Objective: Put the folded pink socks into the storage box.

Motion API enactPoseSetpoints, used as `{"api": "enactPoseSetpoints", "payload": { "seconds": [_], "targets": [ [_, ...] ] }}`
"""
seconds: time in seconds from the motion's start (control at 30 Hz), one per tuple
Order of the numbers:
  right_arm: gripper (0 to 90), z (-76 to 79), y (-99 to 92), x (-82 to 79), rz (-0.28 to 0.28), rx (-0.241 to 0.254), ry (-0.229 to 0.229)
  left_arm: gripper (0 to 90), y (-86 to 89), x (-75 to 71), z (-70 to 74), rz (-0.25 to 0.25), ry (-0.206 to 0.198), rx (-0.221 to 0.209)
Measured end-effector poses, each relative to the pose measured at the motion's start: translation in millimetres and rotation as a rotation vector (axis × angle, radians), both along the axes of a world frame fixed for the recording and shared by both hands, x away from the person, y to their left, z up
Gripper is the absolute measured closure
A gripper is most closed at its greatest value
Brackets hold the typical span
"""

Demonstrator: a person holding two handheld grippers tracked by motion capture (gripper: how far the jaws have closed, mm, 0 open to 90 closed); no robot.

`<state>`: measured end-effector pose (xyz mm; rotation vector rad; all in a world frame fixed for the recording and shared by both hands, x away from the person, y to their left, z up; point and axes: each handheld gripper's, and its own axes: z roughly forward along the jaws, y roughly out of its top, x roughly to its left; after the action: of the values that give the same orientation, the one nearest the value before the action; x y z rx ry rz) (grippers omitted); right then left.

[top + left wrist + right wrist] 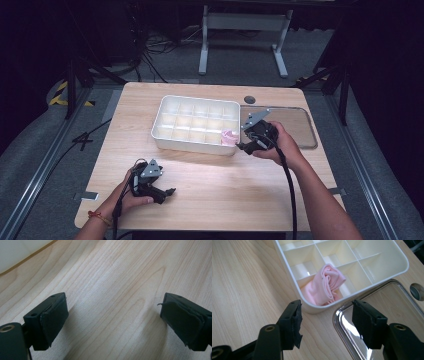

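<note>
While both tongs, left [113,315] and right [327,323], are gaping empty, I'm judging the soft pink folded cloth [324,285] light and limp, best pinched at its bunched top fold.

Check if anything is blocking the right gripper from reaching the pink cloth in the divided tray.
Only the tray's own near wall. The pink cloth sits in a corner compartment of the white tray, and the open right gripper is just outside that corner, beside the clear lid. From above, nothing visible covers the cloth.
</note>
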<state>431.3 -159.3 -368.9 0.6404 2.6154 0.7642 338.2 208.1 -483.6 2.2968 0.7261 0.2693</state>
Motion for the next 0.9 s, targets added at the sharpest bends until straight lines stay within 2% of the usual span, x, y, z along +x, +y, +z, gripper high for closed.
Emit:
{"api": "enactPoseSetpoints", "payload": {
  "seconds": [0.17,0.23,0.43,0.77,0.9],
  "targets": [
    [40.7,-0.7,-7.1,-4.7,-0.009,0.022,0.0,7.8,0.0,0.0,0.0,0.0,0.0,0.0],
    [40.7,-3.2,-9.4,-7.7,-0.006,0.002,-0.012,7.8,0.0,0.0,0.0,0.0,0.0,0.0],
    [39.7,-13.4,-16.3,-15.0,-0.013,-0.017,-0.007,7.8,0.0,-0.1,0.0,0.0,0.001,0.0],
    [39.5,-28.6,-30.5,-28.2,-0.024,-0.023,0.0,7.8,-0.1,-0.1,0.0,0.001,0.0,0.001],
    [39.2,-32.5,-34.6,-31.0,-0.028,-0.042,0.002,7.8,-0.2,-0.1,0.0,0.002,0.0,0.0]
  ]
}}
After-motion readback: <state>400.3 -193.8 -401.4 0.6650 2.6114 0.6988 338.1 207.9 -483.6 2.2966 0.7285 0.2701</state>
